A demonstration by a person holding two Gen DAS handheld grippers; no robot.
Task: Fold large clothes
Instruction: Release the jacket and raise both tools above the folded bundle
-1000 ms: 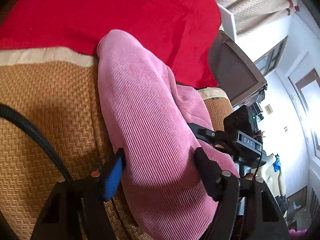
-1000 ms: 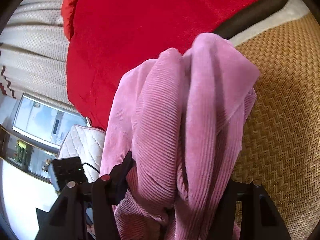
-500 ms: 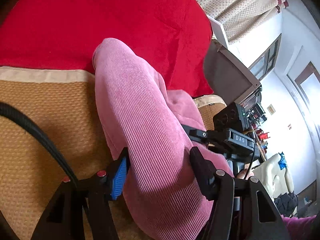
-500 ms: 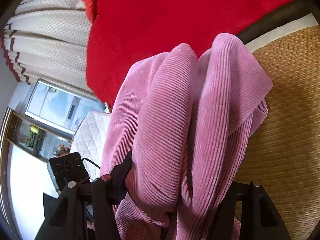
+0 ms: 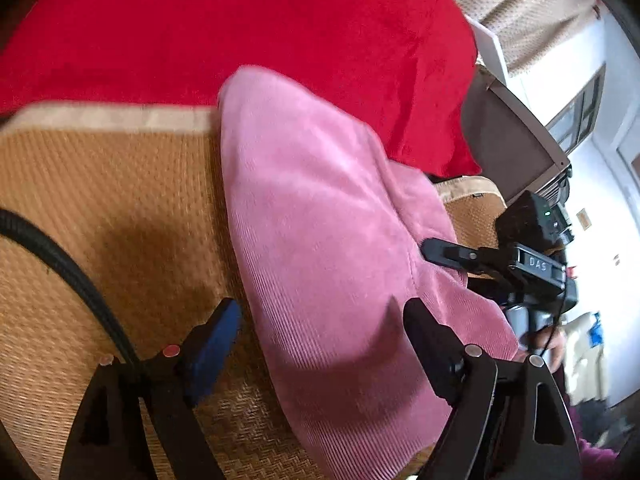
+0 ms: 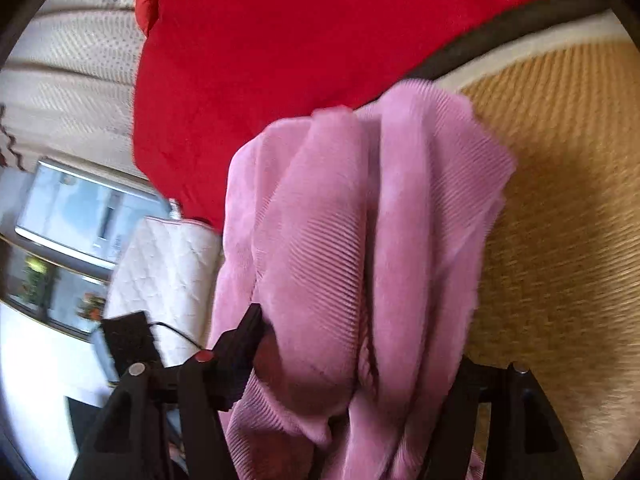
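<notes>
A pink corduroy garment (image 5: 320, 220) lies bunched on the woven mat (image 5: 100, 200), its far end at the red blanket's edge. My left gripper (image 5: 320, 332) straddles its near end with the jaws opening. The blue pad (image 5: 216, 336) stands clear of the cloth, and the black finger rests against its right side. In the right wrist view the garment (image 6: 340, 240) fills my right gripper (image 6: 354, 352) in thick folds. Those jaws are opening slightly, the left finger still pressed on the cloth and the right finger hidden behind it. One of its fingers (image 5: 444, 251) shows at the garment's right edge.
A red blanket (image 5: 240, 32) covers the far part of the bed. A black cable (image 5: 60, 256) crosses the mat at the left. A white quilted cushion (image 6: 160, 264) and a curtain (image 6: 68, 80) lie off the bed's side. A person's hand (image 5: 548, 340) holds the right gripper.
My left jaws have spread and the blue pad has come off the cloth. The garment has sagged flatter onto the mat. The right gripper still has the folds between its fingers.
</notes>
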